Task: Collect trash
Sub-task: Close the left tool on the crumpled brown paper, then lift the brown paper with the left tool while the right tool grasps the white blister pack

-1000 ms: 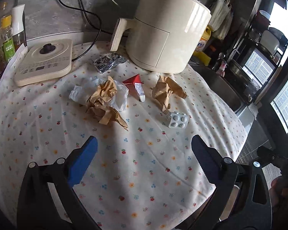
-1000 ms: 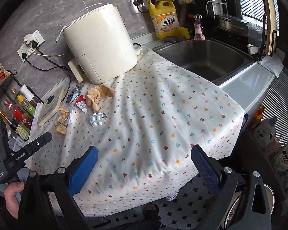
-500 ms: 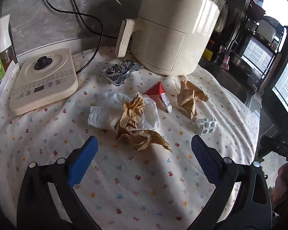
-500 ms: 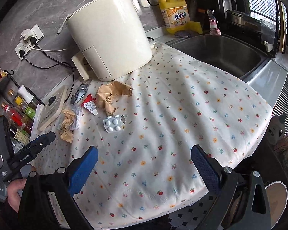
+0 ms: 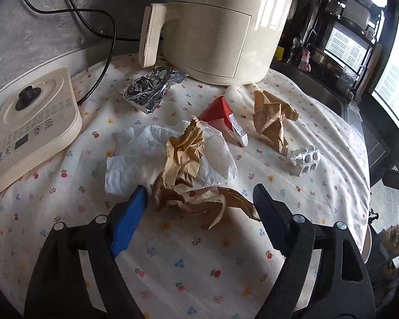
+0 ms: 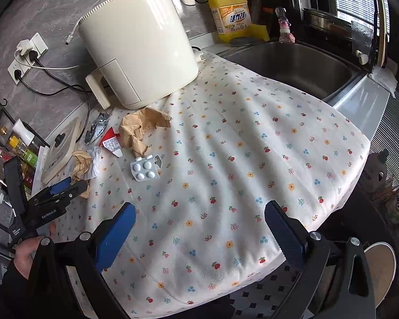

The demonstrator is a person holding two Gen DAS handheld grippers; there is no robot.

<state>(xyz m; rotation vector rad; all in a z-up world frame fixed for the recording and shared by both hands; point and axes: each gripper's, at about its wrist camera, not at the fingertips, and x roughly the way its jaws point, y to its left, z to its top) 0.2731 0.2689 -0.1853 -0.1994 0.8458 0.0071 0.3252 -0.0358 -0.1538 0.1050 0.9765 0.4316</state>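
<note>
the left gripper (image 5: 200, 204) is angled down at the flowered surface (image 5: 188, 260) with its jaws closing; the tail of the crumpled brown paper (image 5: 185, 170) lies between them, but the pads do not press on it yet, so nothing is held. that paper sits on a white tissue (image 5: 146, 156), the nearest litter to this hand, which is probably why it is taken first.

the rest of the trash fans out beyond it: a red carton wedge (image 5: 220, 117) at about 1 o'clock from the brown paper, a second brown paper wad (image 5: 272, 122) at 2 o'clock, a pill blister pack (image 5: 306, 158) at 3 o'clock, and a foil wrapper (image 5: 151, 90) at 11 o'clock, just in front of the cream appliance (image 5: 220, 26). a flat cream control base (image 5: 32, 122) sits at 9 o'clock and is no trash.

the right gripper (image 6: 199, 228) hangs over bare cloth near the surface's front edge, jaws wide apart and empty, well short of the blister pack; it seems to be kept clear while the left hand makes its pick.

no bin can be seen in either view.
</note>
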